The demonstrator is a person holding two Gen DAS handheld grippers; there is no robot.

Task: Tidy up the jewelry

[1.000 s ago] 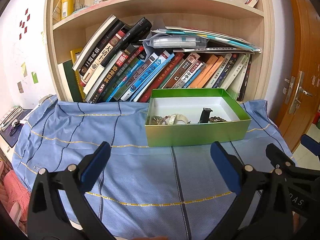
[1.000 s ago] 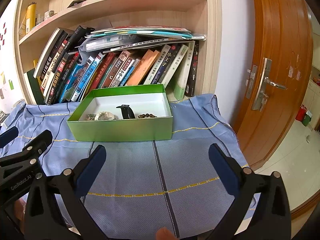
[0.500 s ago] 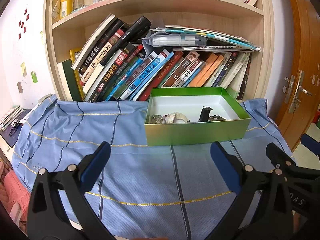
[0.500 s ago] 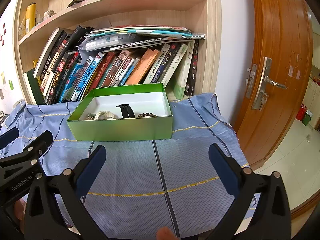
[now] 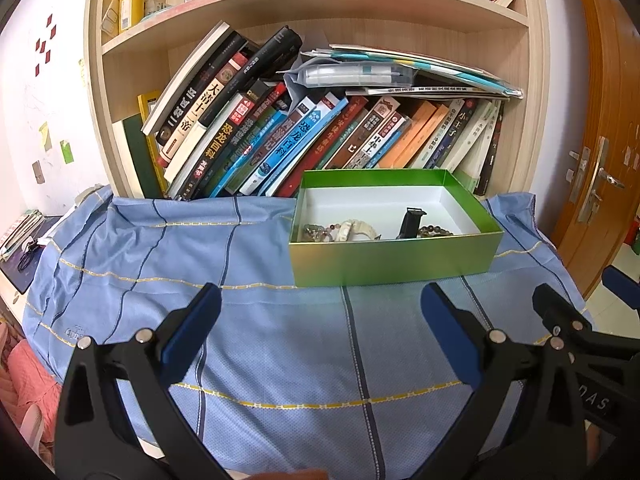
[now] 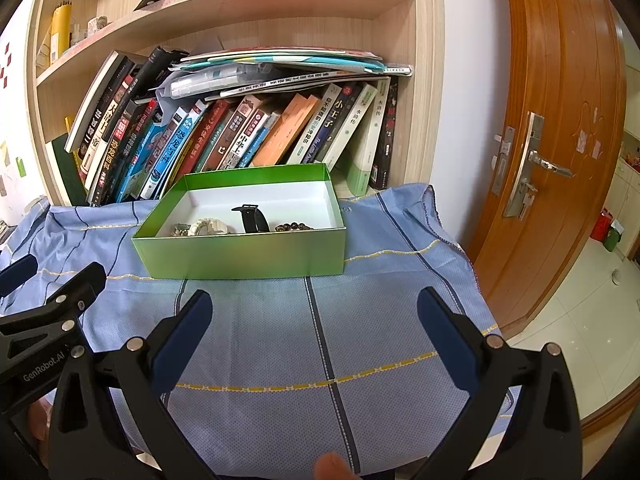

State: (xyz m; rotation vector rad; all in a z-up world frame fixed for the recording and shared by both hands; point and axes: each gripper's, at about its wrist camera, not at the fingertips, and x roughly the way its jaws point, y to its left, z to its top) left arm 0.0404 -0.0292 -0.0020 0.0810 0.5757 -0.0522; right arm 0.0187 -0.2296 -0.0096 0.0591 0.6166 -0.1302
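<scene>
A green box [image 5: 394,258] with a white inside stands on the blue cloth in front of the bookshelf. In it lie a white bracelet [image 5: 356,230], a pale bead bracelet [image 5: 316,232], a black watch strap [image 5: 412,222] and a dark bead bracelet [image 5: 436,233]. The box [image 6: 244,254], strap [image 6: 252,218] and white bracelet [image 6: 206,227] also show in the right wrist view. My left gripper [image 5: 320,312] is open and empty, short of the box. My right gripper [image 6: 314,312] is open and empty, beside it on the right.
A blue cloth [image 5: 160,256] with yellow and dark stripes covers the table. A wooden bookshelf [image 5: 320,128] full of leaning books stands right behind the box. A brown door [image 6: 560,140] is at the right, past the table's edge.
Both grippers stay open and nearly still. The views have barely shifted.
</scene>
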